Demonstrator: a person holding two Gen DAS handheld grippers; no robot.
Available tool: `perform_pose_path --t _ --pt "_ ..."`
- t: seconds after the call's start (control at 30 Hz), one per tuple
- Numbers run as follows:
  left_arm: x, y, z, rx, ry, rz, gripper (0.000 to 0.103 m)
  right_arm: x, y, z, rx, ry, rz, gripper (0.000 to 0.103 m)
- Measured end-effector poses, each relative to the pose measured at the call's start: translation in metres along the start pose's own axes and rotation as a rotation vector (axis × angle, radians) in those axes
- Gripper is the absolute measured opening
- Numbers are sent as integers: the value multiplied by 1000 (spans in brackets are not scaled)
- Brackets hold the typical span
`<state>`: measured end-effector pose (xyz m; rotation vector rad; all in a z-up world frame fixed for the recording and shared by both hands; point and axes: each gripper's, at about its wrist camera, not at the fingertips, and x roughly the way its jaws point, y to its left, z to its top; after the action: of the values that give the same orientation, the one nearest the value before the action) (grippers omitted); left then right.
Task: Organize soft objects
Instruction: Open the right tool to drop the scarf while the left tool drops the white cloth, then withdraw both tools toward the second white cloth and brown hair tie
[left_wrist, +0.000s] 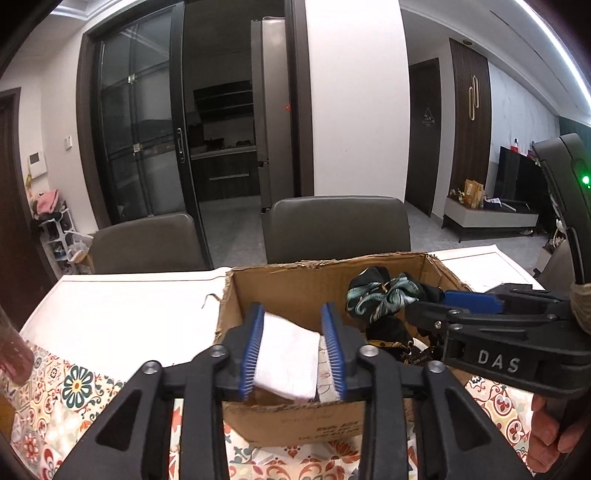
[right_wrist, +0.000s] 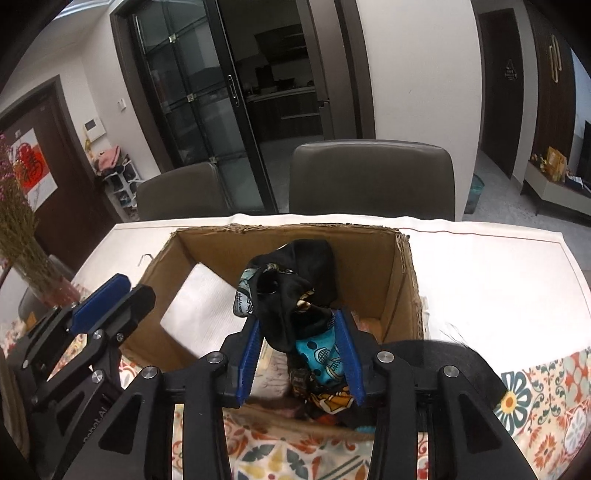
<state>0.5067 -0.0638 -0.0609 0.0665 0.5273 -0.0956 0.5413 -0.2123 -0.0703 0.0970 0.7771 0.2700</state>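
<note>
Your left claw (left_wrist: 292, 345) stands partly open around the folded white cloth (left_wrist: 286, 360) inside the cardboard box (left_wrist: 295, 284). Your right claw (right_wrist: 301, 356) (also partly open) straddles the dark patterned scarf (right_wrist: 291, 291) there, near the bench's (right_wrist: 498, 273) front edge.

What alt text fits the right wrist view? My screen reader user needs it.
The right gripper hangs over an open cardboard box, a dark patterned scarf between its parted blue pads. A folded white cloth lies inside at left, near the left gripper.
</note>
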Motion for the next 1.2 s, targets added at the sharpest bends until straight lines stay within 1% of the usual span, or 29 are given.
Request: perform_pose_path --t 0.03,0.1,0.17,0.2,0.27,0.33,0.53,0.83,1.0,1.2 --pt "-3 0 0 -2 -1 1 37 -3 0 0 7 -3 -3 51" --pt "-10 1 0 -5 -9 7 38 -10 1 1 17 -30 -9 61" --pt "-16 3 1 -8 -19 20 40 -18 2 4 17 -75 -28 65" --pt "-19 3 2 -10 -22 25 40 -21 4 6 12 -96 -49 65" --pt "-25 6 1 -14 -26 32 42 -25 8 10 -11 -101 -77 65" --pt "-33 7 1 -16 -35 39 45 -31 12 12 -18 -103 -64 65" --pt "-61 14 -5 -9 -46 51 47 -56 27 1 -44 -133 -82 65" --pt "-108 20 -24 5 -68 71 50 -96 51 -31 -60 -165 -84 65" --pt "-134 21 -38 32 -86 80 52 -114 60 -50 -68 -177 -97 65" --pt "-156 21 -53 46 -84 78 52 -129 68 -71 -64 -170 -89 65"
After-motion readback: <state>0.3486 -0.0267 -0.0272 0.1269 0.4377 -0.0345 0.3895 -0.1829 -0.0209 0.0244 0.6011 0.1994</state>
